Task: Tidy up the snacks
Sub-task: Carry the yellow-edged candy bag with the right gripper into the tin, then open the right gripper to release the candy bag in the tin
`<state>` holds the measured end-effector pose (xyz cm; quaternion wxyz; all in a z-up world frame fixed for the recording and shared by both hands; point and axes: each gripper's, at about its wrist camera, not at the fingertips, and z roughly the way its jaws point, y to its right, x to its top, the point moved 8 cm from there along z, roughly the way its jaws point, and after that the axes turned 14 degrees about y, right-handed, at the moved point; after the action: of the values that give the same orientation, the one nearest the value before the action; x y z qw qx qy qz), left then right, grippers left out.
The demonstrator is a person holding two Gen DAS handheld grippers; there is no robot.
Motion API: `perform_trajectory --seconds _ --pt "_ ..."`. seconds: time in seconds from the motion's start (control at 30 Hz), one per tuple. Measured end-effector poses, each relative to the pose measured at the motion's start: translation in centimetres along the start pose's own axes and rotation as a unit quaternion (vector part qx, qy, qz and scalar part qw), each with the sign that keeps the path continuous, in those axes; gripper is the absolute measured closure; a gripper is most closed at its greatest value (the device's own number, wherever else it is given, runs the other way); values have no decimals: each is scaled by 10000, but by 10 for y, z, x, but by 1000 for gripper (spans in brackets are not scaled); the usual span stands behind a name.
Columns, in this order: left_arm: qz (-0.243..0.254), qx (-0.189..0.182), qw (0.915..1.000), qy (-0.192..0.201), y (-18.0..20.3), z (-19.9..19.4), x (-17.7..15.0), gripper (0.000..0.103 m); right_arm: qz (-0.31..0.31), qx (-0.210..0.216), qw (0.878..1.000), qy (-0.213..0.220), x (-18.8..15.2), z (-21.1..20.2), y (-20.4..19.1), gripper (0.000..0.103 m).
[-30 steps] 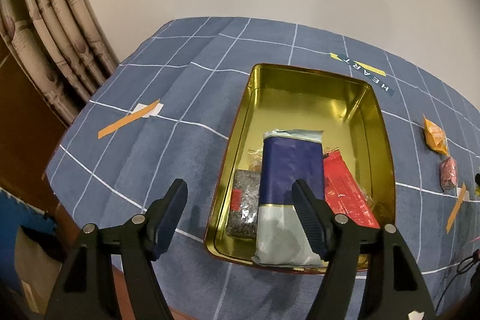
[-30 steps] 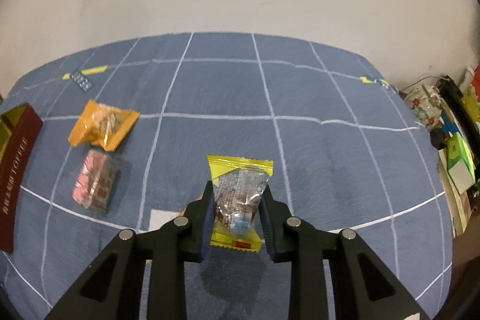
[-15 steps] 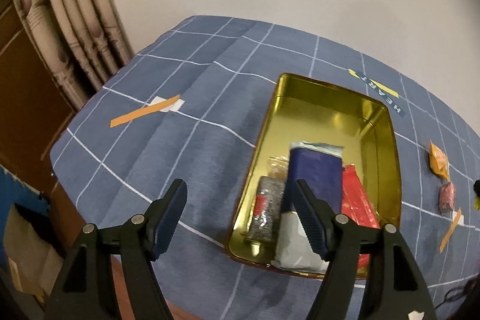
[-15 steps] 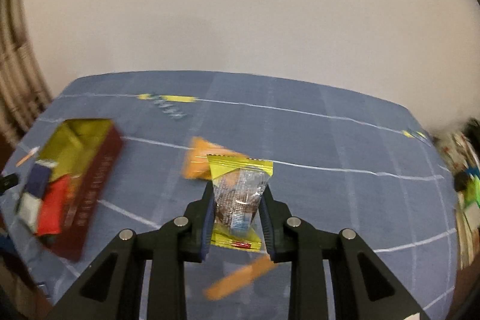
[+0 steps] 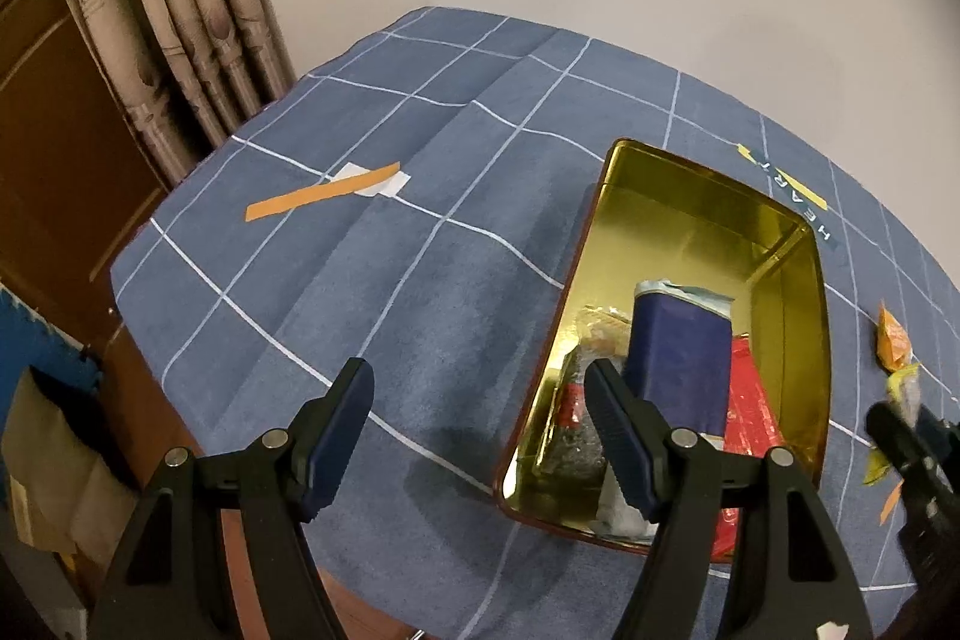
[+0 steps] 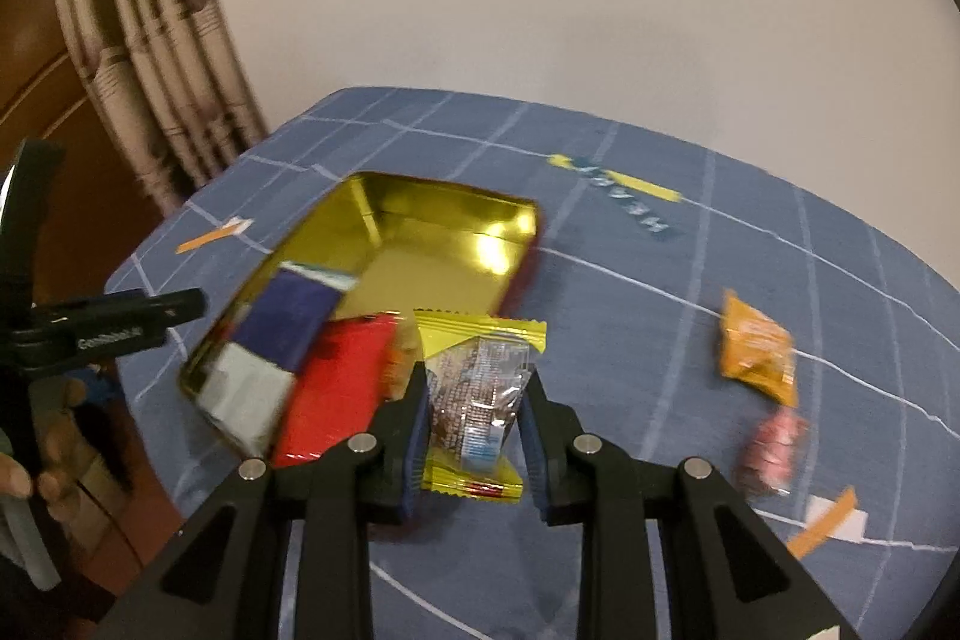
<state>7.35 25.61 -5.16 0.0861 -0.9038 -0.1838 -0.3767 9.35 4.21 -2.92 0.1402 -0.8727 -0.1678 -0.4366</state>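
A gold tin (image 5: 792, 244) (image 6: 444, 202) lies open on the blue checked cloth. In it are a dark blue packet (image 5: 684, 358) (image 6: 288, 322), a red packet (image 5: 747, 412) (image 6: 336, 388) and a small dark sachet (image 5: 576, 436). My right gripper (image 6: 474, 394) is shut on a yellow-edged clear snack packet (image 6: 480, 388), held above the tin's near right corner. My left gripper (image 5: 480, 400) stands open over the cloth just left of the tin, nothing between its fingers. The right gripper also shows at the left wrist view's right edge (image 5: 912, 454).
An orange snack packet (image 6: 756, 352) (image 5: 894, 340) and a pink one (image 6: 774, 448) lie on the cloth right of the tin. Orange tape strips (image 5: 324, 199) (image 6: 825, 520) mark the cloth. A curtain (image 5: 180, 40) and a wooden door stand left of the table edge. A hand (image 6: 36, 460) holds the left gripper.
My right gripper has swung left with the yellow packet, from the bare cloth to over the tin's near corner. The left gripper has drifted left, so the tin now sits to its right.
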Motion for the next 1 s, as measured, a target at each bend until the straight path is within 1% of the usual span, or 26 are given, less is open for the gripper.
perform_trajectory --seconds 0.17,0.33,0.7,0.87,1.0 --pt "-75 25 10000 -10 -4 1 0 33 -201 241 9995 -102 -1 9 -34 75" --pt "-68 44 9999 -62 -4 2 -2 33 -318 371 9986 -180 -4 14 -53 75" --pt "-99 111 9998 -116 -7 5 -3 33 -353 470 9973 -438 -18 35 -59 75" --pt "-51 85 9999 -127 -5 5 -4 33 -492 494 9959 -582 -29 42 -64 75" --pt "-49 92 9999 -127 -4 5 -4 33 -416 514 9958 -629 -34 43 -62 75"
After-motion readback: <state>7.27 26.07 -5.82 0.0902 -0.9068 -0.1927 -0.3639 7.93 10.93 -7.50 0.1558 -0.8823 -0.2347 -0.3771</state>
